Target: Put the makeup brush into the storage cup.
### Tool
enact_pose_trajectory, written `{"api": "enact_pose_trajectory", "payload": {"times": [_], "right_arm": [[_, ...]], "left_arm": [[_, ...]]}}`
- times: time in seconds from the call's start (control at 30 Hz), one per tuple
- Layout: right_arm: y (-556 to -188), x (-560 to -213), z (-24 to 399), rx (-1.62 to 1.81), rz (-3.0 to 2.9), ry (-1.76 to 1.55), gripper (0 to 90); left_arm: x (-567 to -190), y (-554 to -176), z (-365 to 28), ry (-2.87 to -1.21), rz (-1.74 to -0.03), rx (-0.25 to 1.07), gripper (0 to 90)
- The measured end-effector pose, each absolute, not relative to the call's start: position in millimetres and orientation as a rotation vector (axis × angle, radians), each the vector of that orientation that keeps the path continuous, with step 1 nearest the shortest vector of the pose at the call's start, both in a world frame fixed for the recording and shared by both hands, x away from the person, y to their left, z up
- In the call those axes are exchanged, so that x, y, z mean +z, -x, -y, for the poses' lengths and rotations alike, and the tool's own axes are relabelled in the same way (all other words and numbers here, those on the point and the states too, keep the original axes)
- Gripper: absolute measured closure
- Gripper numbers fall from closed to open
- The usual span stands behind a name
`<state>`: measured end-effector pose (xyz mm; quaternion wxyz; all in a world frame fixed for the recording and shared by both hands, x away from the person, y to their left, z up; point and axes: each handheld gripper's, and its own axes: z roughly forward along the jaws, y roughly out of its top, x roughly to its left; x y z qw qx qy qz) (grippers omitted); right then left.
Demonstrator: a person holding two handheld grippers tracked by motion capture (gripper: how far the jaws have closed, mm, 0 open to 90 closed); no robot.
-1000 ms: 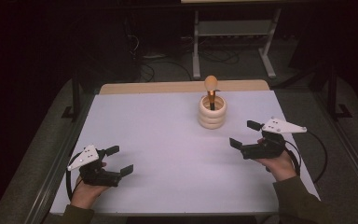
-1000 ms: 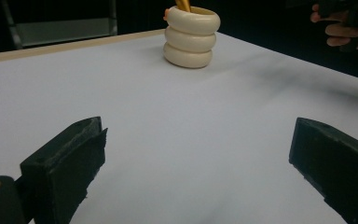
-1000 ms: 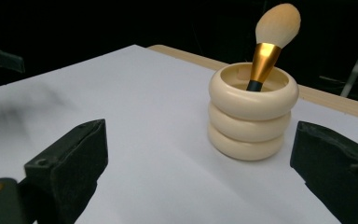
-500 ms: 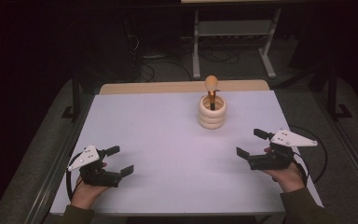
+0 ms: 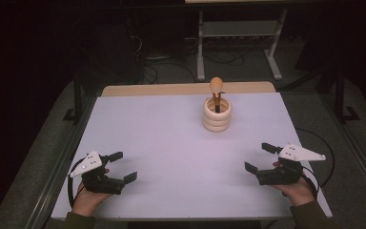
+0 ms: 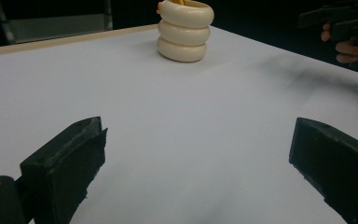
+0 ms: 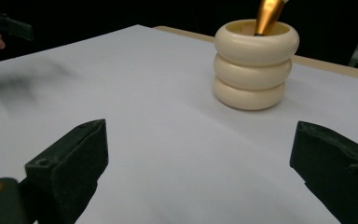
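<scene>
High view has both claws low at the near edge of the white surface (image 5: 171,143), the left claw (image 5: 122,166) at the near left corner and the right claw (image 5: 259,158) at the near right, each with its jaws spread wide and nothing between them. Well apart from both, toward the far side and a little right of centre, stands the cream ringed holder (image 5: 217,115), upright on its base, with a brush (image 5: 216,90) standing in it.

As I judge it, the work with the holder and brush is either finished or not begun: neither claw touches or reaches for them, and the brush sits seated in its pot. Anything left would start with a long reach forward.

The brush's long axis runs near vertical, rounded tan head up, dark stem down into the holder's mouth. From the right gripper view its golden ferrule (image 7: 268,14) leans slightly toward one side of the rim; the holder (image 6: 185,30) itself is a stack of three rings, its axis straight up
</scene>
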<state>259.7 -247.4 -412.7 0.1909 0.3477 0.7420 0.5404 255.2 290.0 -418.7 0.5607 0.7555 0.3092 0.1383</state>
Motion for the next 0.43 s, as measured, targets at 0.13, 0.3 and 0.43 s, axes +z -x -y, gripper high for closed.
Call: {"api": "enact_pose_trajectory", "payload": {"times": [0.13,0.3,0.43], "right_arm": [[-258.0,-418.3,247.9,1.502,-2.11,-0.992,3.5],[-258.3,-419.3,247.4,1.5,-2.115,-0.994,3.5],[-256.9,-417.1,247.7,1.518,-2.1,-0.981,3.5]], "left_arm": [[-419.9,-254.4,-289.0,-1.783,-0.73,0.314,3.3],[-419.5,-254.0,-289.3,-1.792,-0.724,0.315,3.3],[-419.9,-254.1,-288.6,-1.786,-0.726,0.316,3.3]]}}
